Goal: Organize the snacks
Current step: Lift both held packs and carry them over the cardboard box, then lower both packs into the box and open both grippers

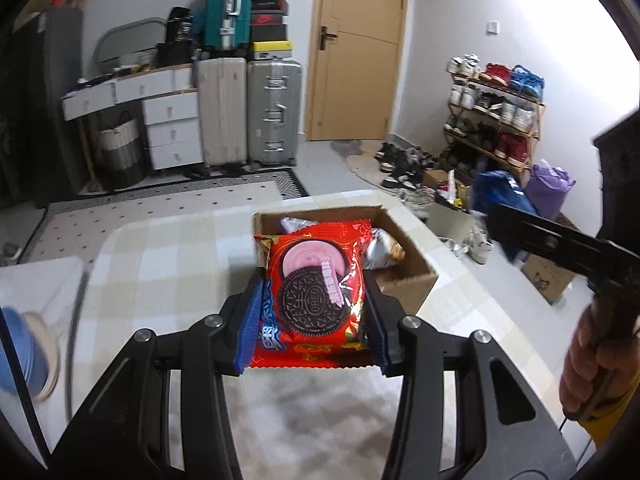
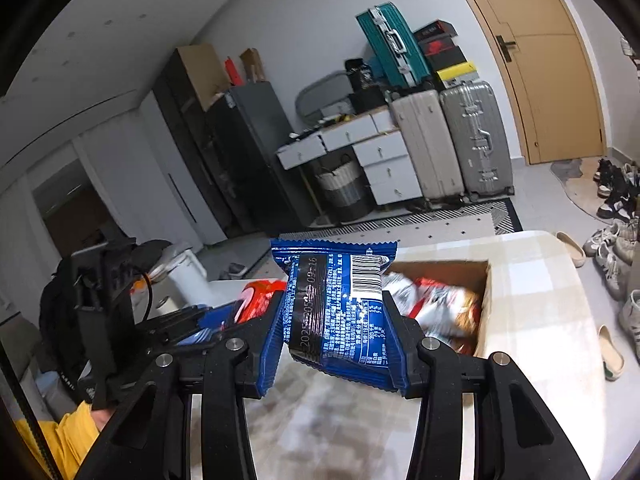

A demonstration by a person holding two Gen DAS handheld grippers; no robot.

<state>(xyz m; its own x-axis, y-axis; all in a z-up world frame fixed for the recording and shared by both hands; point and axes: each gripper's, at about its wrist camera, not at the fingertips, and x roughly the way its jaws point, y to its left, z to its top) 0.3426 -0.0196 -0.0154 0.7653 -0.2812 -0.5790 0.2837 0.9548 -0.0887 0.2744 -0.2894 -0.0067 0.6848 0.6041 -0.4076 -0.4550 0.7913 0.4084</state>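
While box (image 1: 404, 280) contents blur | left tongs (image 1: 312, 320) grip red Oreo pack (image 1: 316, 280) | right tongs (image 2: 334, 316) grip blue packet (image 2: 336, 304)

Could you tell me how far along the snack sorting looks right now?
Done: several packets already lie in the cardboard box. In hand: the left gripper clamps a red Oreo packet, the right gripper a blue packet. Left: both packets are not yet in the box.
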